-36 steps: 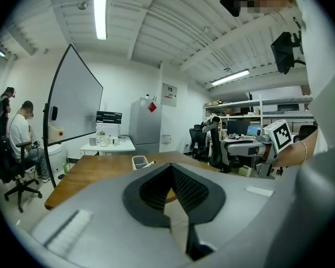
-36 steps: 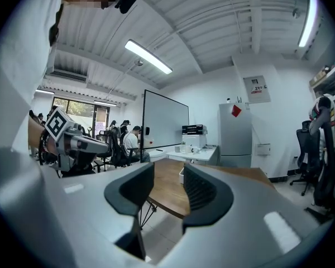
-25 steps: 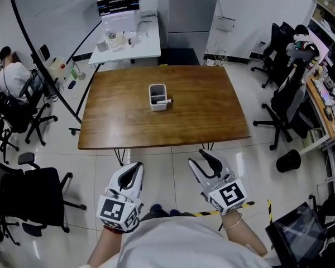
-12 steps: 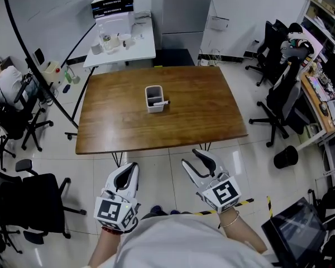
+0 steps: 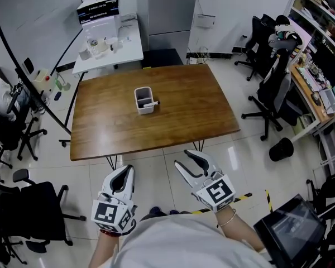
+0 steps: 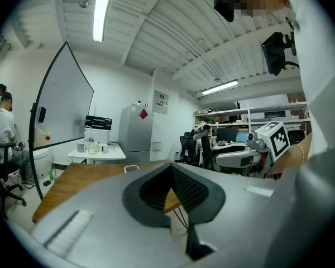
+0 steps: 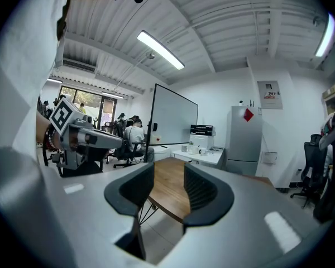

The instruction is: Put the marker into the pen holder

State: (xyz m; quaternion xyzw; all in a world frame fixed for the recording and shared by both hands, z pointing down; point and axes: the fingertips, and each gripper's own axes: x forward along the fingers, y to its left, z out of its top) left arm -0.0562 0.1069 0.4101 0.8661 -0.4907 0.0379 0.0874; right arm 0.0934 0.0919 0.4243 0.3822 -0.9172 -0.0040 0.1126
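Shifted leftward across the head view since a second ago, both hand-held tools hang low over the pale tiled floor (image 5: 156, 163), short of the counter's near edge. The grey left tool (image 5: 124, 171) has its jaws closed together on nothing; the grey right tool (image 5: 185, 159) stands partly open and empty. Beyond them, near the middle of the brown wooden counter (image 5: 184, 110), sits the white square pen holder (image 5: 140, 108). The white marker (image 5: 149, 103) rests in it as before, nearly level across the rim, its long axis left to right and its dark tip pointing right.
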